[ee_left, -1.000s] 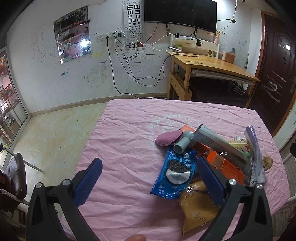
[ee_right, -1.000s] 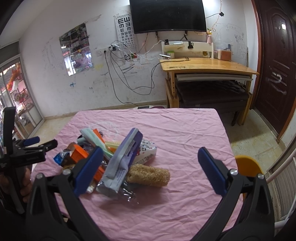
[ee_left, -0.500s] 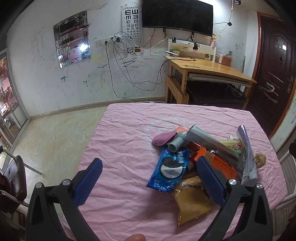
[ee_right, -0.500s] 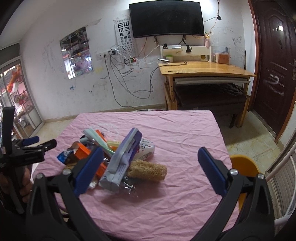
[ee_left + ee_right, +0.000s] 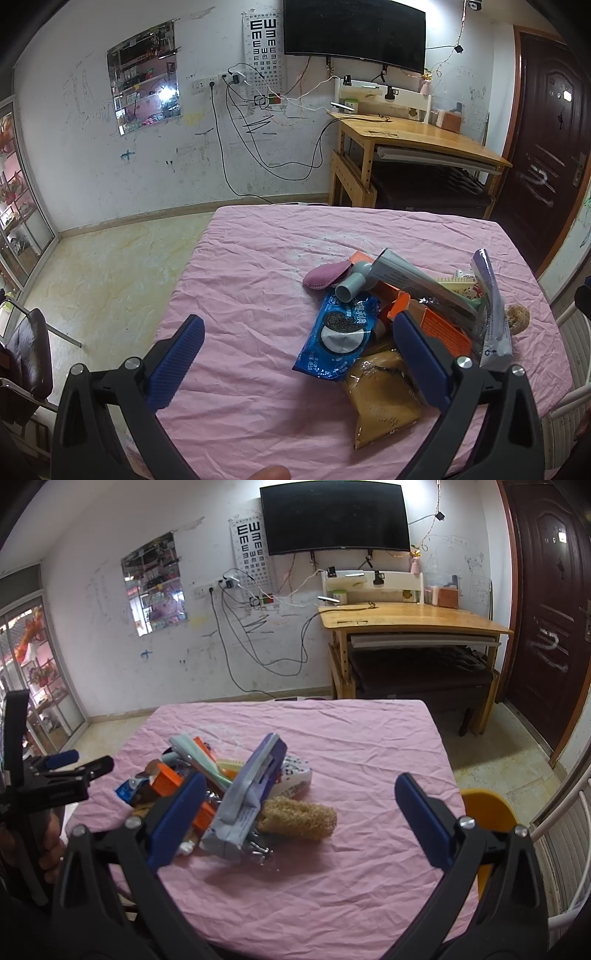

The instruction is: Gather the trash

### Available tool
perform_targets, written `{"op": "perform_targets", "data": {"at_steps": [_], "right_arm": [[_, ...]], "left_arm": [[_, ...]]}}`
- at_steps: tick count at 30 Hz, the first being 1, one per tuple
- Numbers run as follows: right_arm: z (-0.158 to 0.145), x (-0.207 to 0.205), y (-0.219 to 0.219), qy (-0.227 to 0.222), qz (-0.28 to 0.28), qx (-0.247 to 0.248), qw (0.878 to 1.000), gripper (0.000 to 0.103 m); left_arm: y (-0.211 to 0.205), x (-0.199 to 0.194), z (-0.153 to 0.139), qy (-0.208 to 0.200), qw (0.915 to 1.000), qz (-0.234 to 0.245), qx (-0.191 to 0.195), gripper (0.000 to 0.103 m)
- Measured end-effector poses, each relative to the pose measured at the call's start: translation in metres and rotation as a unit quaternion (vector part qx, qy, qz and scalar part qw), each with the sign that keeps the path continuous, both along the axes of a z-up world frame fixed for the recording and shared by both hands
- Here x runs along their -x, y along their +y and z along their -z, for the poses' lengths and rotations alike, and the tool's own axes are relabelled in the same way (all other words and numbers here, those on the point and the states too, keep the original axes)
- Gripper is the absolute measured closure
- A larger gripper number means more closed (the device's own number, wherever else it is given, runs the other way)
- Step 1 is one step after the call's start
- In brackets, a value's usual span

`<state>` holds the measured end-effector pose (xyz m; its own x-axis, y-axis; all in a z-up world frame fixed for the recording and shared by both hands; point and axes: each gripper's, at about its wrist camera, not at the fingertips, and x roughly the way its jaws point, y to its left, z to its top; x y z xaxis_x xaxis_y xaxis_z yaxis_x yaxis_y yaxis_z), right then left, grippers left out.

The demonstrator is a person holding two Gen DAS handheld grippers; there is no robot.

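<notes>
Left gripper (image 5: 295,360) spread wide, empty, above the pink cloth (image 5: 258,266). Right gripper (image 5: 299,812) likewise agape, holding nothing. Trash pile (image 5: 236,786) heaped on the cloth: blue packet (image 5: 338,330), brown pouch (image 5: 382,400), orange box (image 5: 439,326), loofah (image 5: 297,818) at its right edge.

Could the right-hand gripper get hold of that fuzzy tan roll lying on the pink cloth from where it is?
Probably yes. The right gripper is open, and the fuzzy tan roll lies on the near right edge of the trash pile with its top and right end uncovered. Only the purple-grey packet leans against its left end.
</notes>
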<state>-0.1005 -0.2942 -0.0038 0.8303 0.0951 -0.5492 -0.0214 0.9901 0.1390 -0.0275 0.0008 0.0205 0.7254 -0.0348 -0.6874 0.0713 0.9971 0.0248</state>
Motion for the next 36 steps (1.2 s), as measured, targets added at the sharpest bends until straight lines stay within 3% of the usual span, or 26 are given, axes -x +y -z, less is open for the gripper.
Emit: {"op": "perform_targets", "data": {"at_steps": [2,5,7,12,15,18,20,22,24,26,32,36], "right_arm": [[0.0,-0.002,0.002,0.005,-0.004,-0.002,1.0,0.004],[0.0,-0.007,0.006,0.022,-0.027,-0.016,0.999,0.004],[0.001,-0.013,0.009,0.035,-0.042,-0.023,0.998,0.004],[0.005,-0.027,0.019,0.061,-0.076,-0.036,0.995,0.004],[0.008,-0.043,0.022,0.086,-0.102,-0.068,0.989,0.004],[0.008,-0.062,0.026,0.11,-0.117,-0.077,0.984,0.004],[0.009,-0.076,0.027,0.126,-0.117,-0.079,0.982,0.005],[0.01,-0.087,0.025,0.139,-0.118,-0.084,0.98,0.006],[0.015,-0.099,0.023,0.156,-0.117,-0.096,0.976,0.012],[0.018,-0.108,0.02,0.172,-0.113,-0.104,0.973,0.026],[0.03,-0.122,0.029,0.216,-0.11,-0.083,0.967,0.028],[0.038,-0.125,0.037,0.236,-0.109,-0.062,0.964,0.047]], "left_arm": [[0.003,-0.002,-0.001,0.009,0.9996,0.015,0.021,0.006],[0.02,-0.012,-0.002,0.039,0.9908,0.054,0.118,0.006],[0.031,-0.019,-0.004,0.05,0.9855,0.051,0.154,0.006],[0.025,-0.034,-0.008,0.067,0.9882,0.049,0.129,0.006],[0.016,-0.045,-0.001,0.108,0.9849,0.051,0.126,0.006],[0.005,-0.053,0.006,0.136,0.9848,0.056,0.093,0.006],[0.001,-0.056,0.01,0.149,0.9842,0.06,0.076,0.008],[0.0,-0.059,0.016,0.163,0.9824,0.061,0.068,0.018],[0.003,-0.063,0.024,0.181,0.9795,0.063,0.063,0.025],[0.006,-0.068,0.031,0.194,0.9771,0.062,0.062,0.029],[0.01,-0.083,0.046,0.238,0.9651,0.074,0.082,0.031],[0.003,-0.091,0.056,0.255,0.9599,0.087,0.078,0.036]]}}
